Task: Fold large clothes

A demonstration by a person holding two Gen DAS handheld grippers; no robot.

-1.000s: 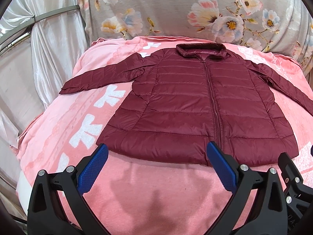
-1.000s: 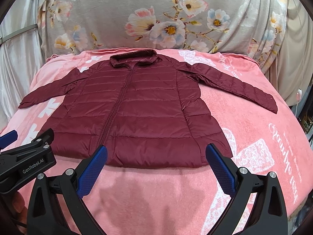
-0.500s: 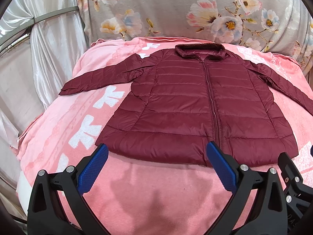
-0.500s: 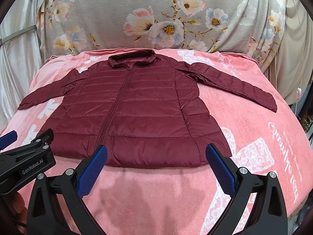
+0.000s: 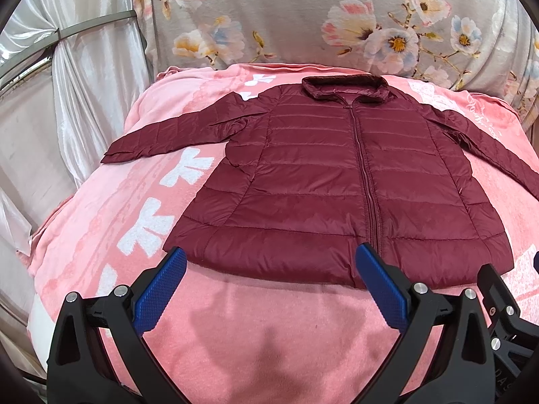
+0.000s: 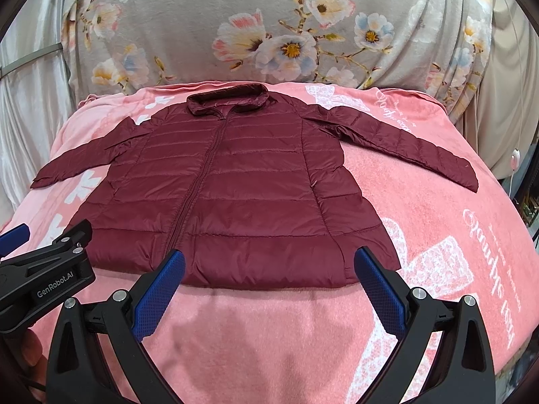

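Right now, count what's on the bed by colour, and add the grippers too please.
Maroon: 1, the jacket
Pink: 1, the blanket
Black with blue pads: 2, the left gripper and right gripper, both open
Total: 4

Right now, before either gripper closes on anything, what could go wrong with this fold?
The puffy jacket looks slick, so its hem could slip from the open left gripper or right gripper. Grabbing low might also pinch the pink blanket. Its spread sleeves may drag and bunch.
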